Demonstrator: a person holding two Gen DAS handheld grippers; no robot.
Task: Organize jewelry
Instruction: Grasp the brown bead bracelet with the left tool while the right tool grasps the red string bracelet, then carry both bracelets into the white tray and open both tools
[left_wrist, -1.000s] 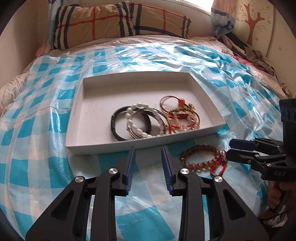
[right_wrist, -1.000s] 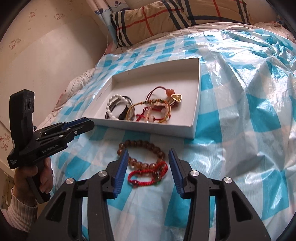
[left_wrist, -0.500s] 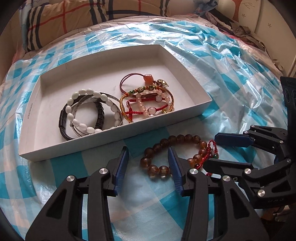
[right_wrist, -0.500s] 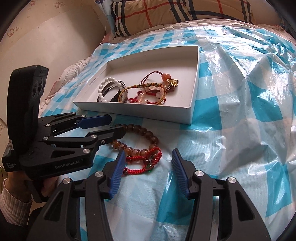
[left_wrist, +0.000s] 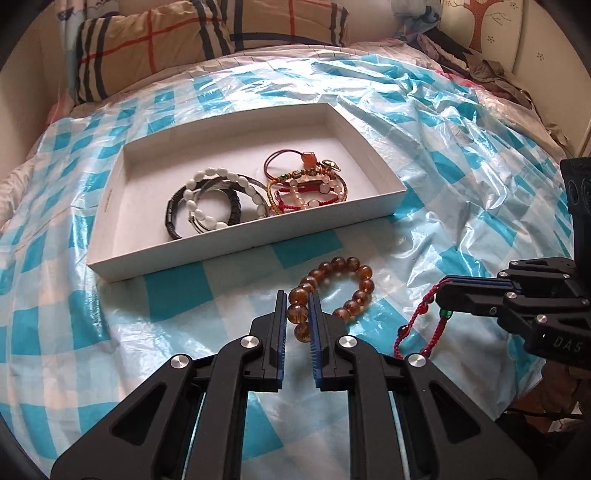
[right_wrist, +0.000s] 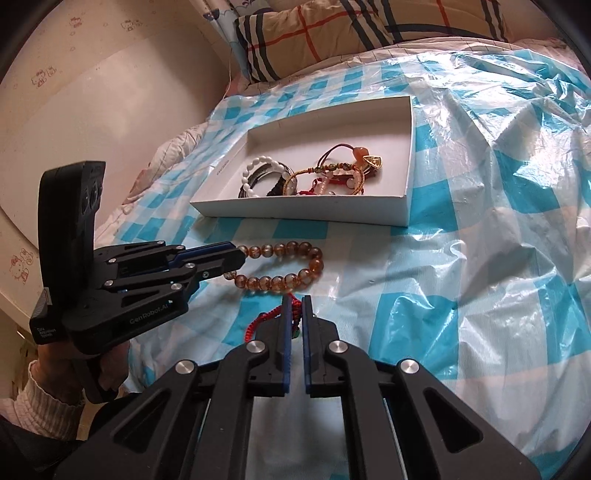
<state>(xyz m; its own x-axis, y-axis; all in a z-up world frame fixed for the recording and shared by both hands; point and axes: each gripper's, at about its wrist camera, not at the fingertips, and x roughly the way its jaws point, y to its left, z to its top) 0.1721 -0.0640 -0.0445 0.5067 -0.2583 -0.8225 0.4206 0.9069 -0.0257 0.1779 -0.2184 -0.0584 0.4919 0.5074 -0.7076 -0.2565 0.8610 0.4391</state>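
A white shallow box (left_wrist: 229, 242) (right_wrist: 314, 211) lies on the blue-checked plastic sheet and holds several bracelets (left_wrist: 218, 205) (right_wrist: 317, 175). In front of it lies an amber bead bracelet (left_wrist: 354, 290) (right_wrist: 284, 282). My left gripper (left_wrist: 298, 306) is shut on the amber bracelet's near beads; it also shows in the right wrist view (right_wrist: 236, 258). My right gripper (right_wrist: 294, 306) is shut on a red cord bracelet (right_wrist: 269, 317) (left_wrist: 417, 325), which hangs from it just off the sheet; it also shows in the left wrist view (left_wrist: 448, 297).
Plaid pillows (left_wrist: 207, 40) lie at the head of the bed behind the box. Crumpled plastic sheet (right_wrist: 498, 184) covers the bed to the right. Clothes (left_wrist: 487, 70) are piled at the far right. A wall (right_wrist: 92, 92) runs along the left side.
Both grippers were open over the two bracelets. Now the left has shut on the amber beads and the right has shut on the red cord bracelet, pulling it apart from the amber one.
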